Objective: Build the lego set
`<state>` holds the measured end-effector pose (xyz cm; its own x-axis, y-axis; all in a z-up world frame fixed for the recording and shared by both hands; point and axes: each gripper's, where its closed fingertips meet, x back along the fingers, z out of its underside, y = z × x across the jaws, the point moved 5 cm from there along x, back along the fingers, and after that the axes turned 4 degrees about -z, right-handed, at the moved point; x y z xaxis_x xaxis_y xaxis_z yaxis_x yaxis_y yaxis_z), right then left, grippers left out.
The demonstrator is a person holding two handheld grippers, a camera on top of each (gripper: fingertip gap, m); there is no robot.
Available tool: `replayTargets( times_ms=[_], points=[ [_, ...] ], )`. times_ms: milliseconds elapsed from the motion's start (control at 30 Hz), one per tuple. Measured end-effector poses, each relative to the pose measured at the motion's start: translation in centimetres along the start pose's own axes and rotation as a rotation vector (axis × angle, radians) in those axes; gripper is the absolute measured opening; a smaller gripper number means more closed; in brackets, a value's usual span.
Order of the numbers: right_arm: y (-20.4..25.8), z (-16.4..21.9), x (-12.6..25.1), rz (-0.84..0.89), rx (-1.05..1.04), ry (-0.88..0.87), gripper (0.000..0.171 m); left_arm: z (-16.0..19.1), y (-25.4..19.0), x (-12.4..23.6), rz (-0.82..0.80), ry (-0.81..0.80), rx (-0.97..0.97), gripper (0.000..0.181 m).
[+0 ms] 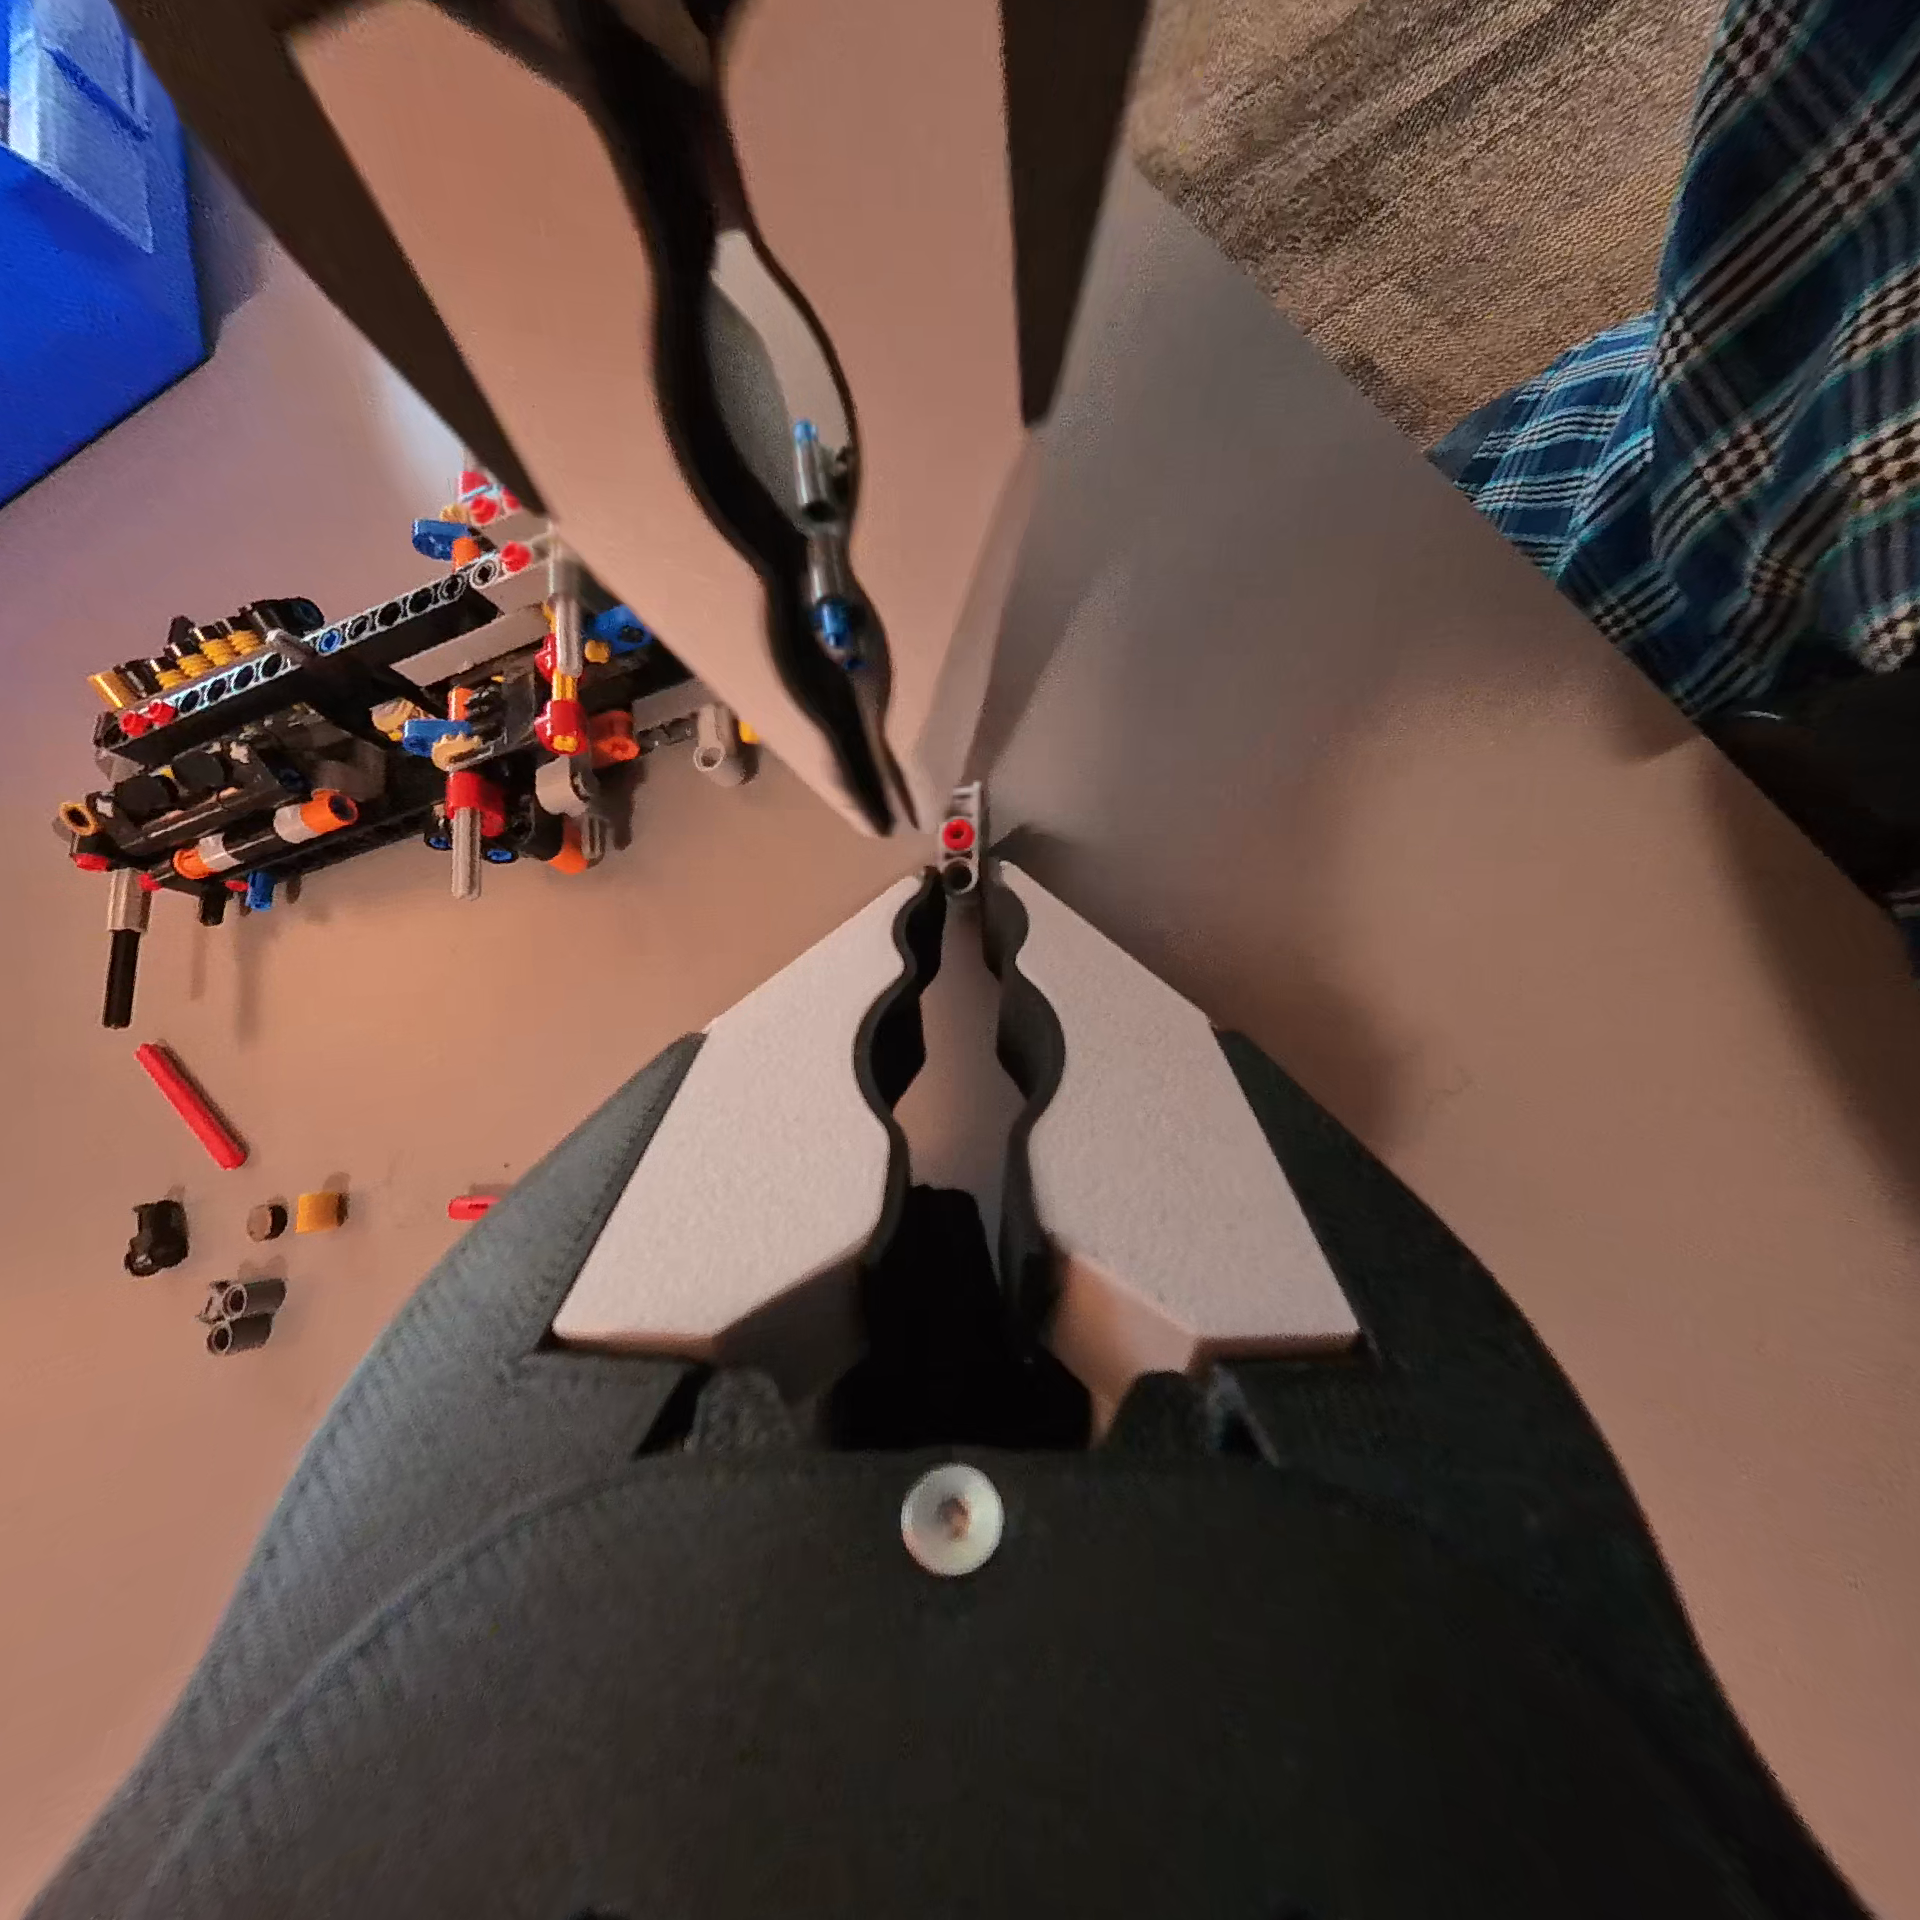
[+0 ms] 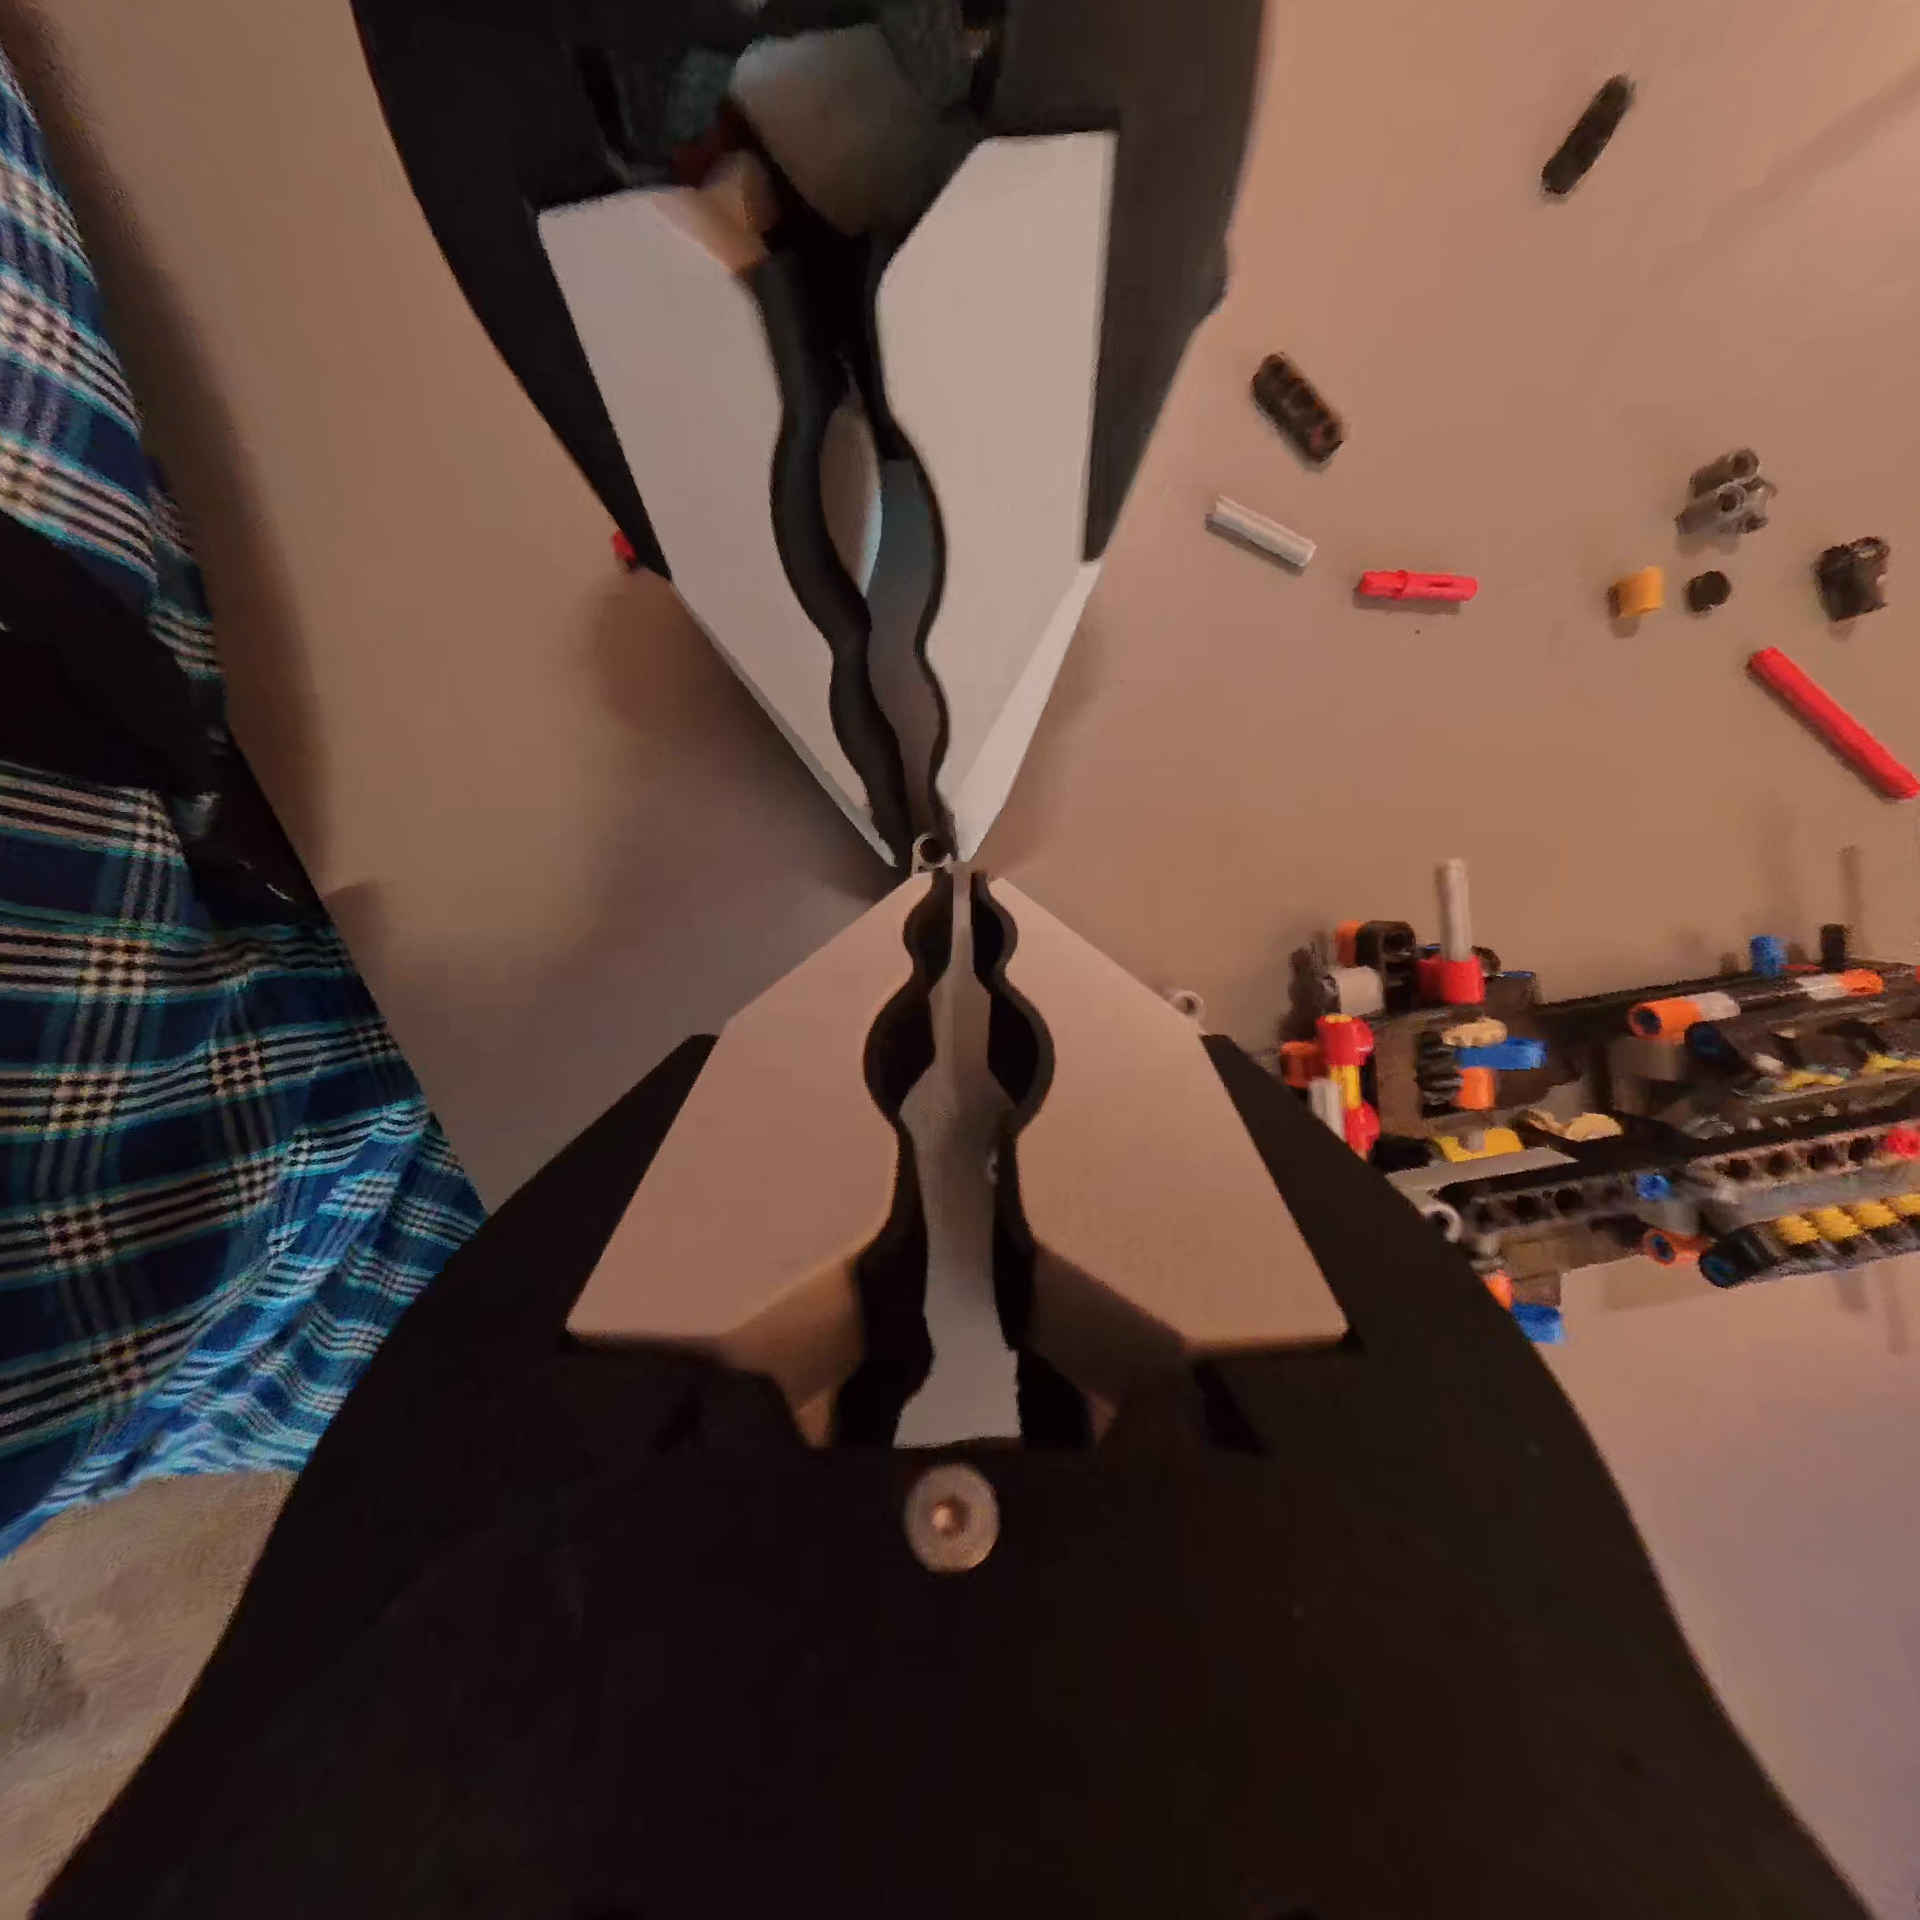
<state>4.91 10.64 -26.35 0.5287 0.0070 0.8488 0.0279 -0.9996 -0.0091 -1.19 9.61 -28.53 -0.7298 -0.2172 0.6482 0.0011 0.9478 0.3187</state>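
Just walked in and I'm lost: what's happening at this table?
A person is building a lego set with two handheld grippers. The left gripper pinches a small grey connector carrying a red pin; the right gripper meets it tip to tip. The half-built model and loose parts lie on the table.

Counted: one part-built lego model (image 2: 1621, 1122); two grippers; two red axles (one long (image 2: 1831, 721), one short (image 2: 1415, 585)); one light grey pin (image 2: 1259, 531); one orange bush (image 2: 1637, 592).
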Motion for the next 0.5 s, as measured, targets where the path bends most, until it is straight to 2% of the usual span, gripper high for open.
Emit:
replayTargets(
  times_ms=[133, 267, 367, 500],
  points=[
    [0.1, -0.5, 1.3, 0.022, -0.021, -0.049, 0.013, -0.1, 0.4, 0.1, 0.003, -0.005, 0.036, 0.010],
    [0.3, -0.1, 2.5, 0.068, -0.047, -0.066, 0.012, -0.2, 1.2, 1.9, 0.049, -0.028, 0.091, 0.021],
    [0.9, -0.9, 2.9, 0.084, -0.044, -0.097, 0.012, -0.6, 2.7, 4.0, 0.058, -0.072, 0.141, 0.020],
    [1.6, -2.6, 2.5, 0.101, -0.037, -0.146, 0.011, 0.2, 6.1, 7.2, -0.072, -0.043, 0.158, 0.012]
  ],
)
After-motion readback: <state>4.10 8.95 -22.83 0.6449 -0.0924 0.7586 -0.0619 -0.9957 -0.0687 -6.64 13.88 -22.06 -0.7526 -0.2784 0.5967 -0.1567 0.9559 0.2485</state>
